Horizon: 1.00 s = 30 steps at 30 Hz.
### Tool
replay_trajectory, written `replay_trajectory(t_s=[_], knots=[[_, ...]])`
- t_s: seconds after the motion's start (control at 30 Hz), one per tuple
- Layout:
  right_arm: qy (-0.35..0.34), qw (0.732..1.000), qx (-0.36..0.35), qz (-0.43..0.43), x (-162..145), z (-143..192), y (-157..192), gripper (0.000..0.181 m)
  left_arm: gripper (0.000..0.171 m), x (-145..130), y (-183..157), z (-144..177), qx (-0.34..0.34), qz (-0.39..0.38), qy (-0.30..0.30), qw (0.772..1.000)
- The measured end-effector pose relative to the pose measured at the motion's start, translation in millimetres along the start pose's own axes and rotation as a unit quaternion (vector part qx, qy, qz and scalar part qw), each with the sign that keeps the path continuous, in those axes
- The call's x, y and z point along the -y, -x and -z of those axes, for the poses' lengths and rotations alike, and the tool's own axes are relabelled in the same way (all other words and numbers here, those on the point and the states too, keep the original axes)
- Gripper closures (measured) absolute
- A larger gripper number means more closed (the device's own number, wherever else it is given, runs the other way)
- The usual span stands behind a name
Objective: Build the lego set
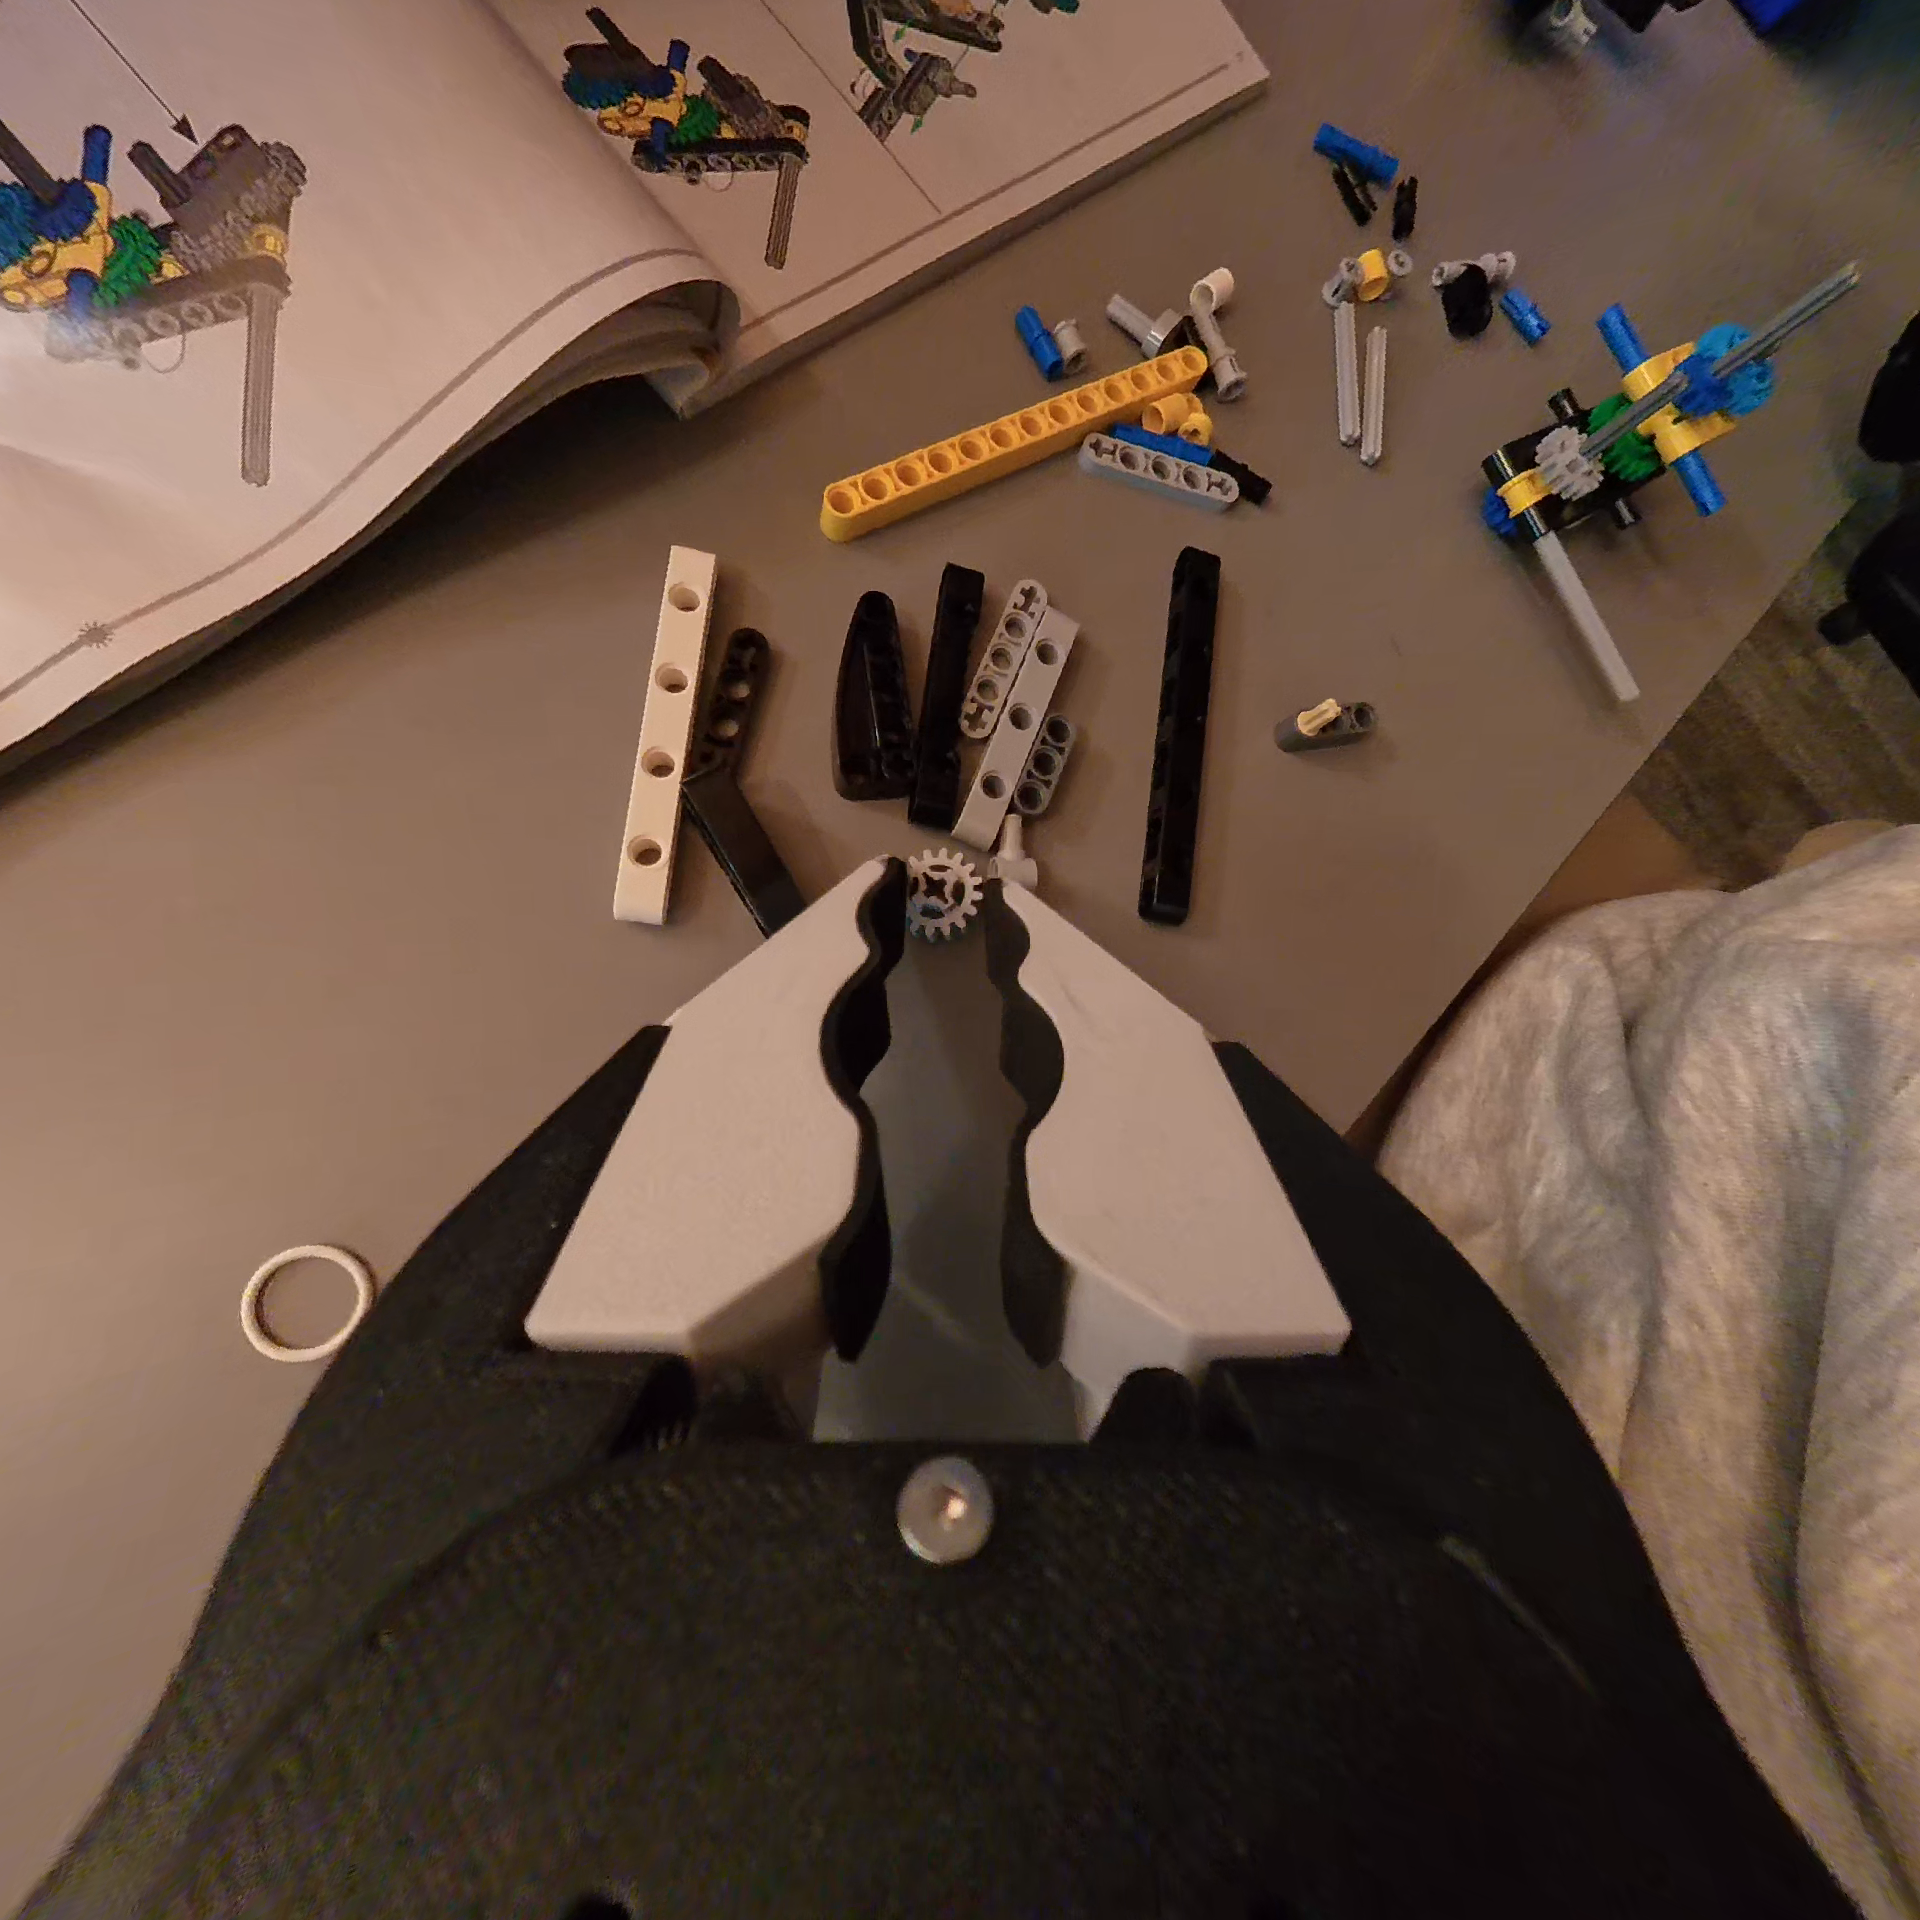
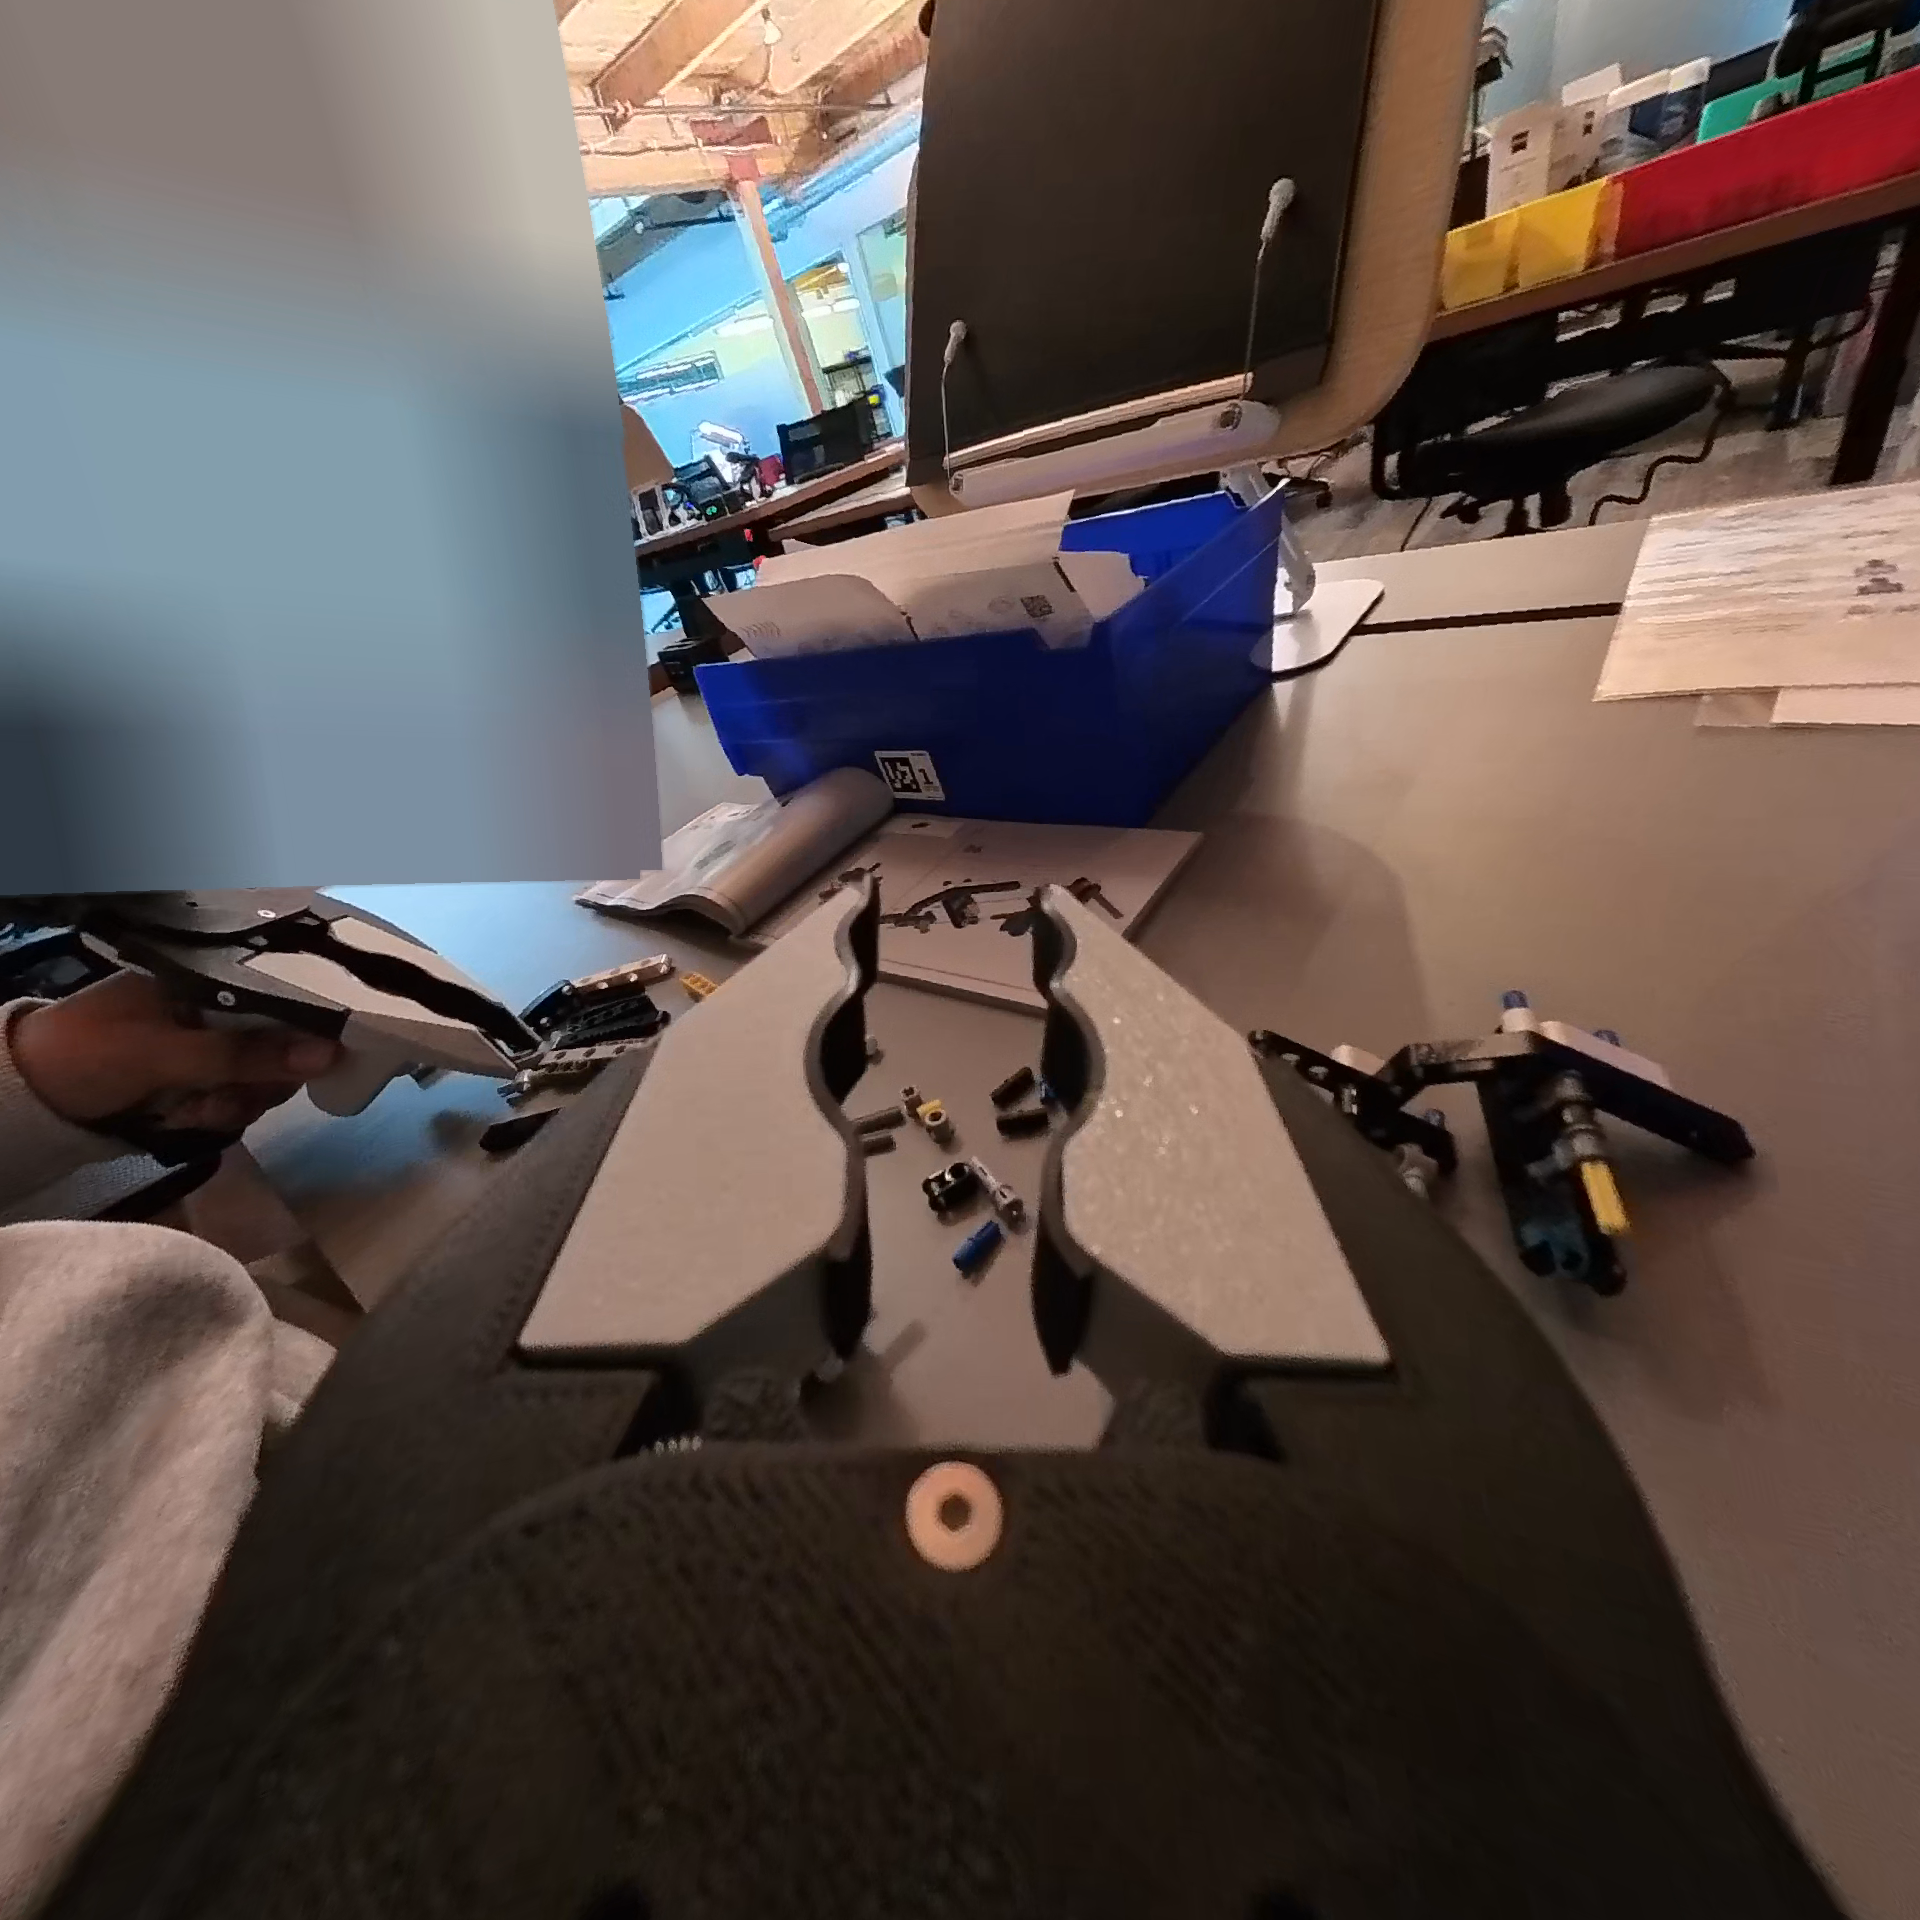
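Note:
My left gripper (image 1: 941, 891) is shut on a small grey gear (image 1: 943, 896), held at its fingertips low over the grey table (image 1: 364, 987). Just ahead lie a white beam (image 1: 665, 732), several black and grey beams (image 1: 1179, 732) and a long yellow beam (image 1: 1013, 442). A small gear sub-assembly (image 1: 1621, 436) with blue and yellow parts lies at the far right. My right gripper (image 2: 956, 914) is open and empty above small loose pins and connectors (image 2: 966, 1174). The left gripper (image 2: 416, 1008) also shows at the left in the right wrist view, tip down at the beams.
An open instruction booklet (image 1: 416, 260) lies at the back left; it also shows in the right wrist view (image 2: 997, 935). A blue bin (image 2: 997, 707) and a monitor (image 2: 1132, 229) stand behind it. A larger black assembly (image 2: 1538, 1122) lies right. A white ring (image 1: 307, 1301) lies near left. A grey sleeve (image 1: 1662, 1247) is at the table's edge. One gripper's finger ends stand about 30 centimeters off the other's.

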State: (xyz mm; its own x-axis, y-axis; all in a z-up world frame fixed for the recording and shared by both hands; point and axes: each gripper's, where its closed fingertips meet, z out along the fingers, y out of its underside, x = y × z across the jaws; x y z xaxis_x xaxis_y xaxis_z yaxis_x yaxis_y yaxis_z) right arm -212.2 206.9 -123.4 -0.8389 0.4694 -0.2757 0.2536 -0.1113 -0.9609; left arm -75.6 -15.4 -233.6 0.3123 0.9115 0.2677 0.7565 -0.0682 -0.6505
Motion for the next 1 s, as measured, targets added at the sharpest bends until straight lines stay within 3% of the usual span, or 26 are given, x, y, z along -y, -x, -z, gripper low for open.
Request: replay_trajectory(t_s=[0.2,0.33,0.63,0.8,0.93,1.0], knots=[[-0.002,1.000,-0.006,-0.004,1,2,-2,0.154,0.160,1,-1,1,0.008,-0.010,-0.001,1.000],[0.026,0.998,-0.036,0.038,-6,-2,-2,0.154,0.160,1,-3,2,0.009,-0.015,0.003,1.000],[0.046,0.996,0.005,0.080,-14,-14,30,0.151,0.155,4,-6,5,0.000,-0.013,-0.008,1.000],[0.051,0.987,0.062,0.142,-23,-30,90,0.150,0.153,1,-4,2,0.002,-0.013,-0.009,1.000],[0.113,0.974,0.132,0.143,-62,-45,150,0.148,0.157,-4,-1,-1,0.007,-0.016,0.004,1.000],[0.152,0.969,0.140,0.138,-86,-48,162,0.147,0.158,-6,-3,0,0.002,-0.018,0.005,1.000]])
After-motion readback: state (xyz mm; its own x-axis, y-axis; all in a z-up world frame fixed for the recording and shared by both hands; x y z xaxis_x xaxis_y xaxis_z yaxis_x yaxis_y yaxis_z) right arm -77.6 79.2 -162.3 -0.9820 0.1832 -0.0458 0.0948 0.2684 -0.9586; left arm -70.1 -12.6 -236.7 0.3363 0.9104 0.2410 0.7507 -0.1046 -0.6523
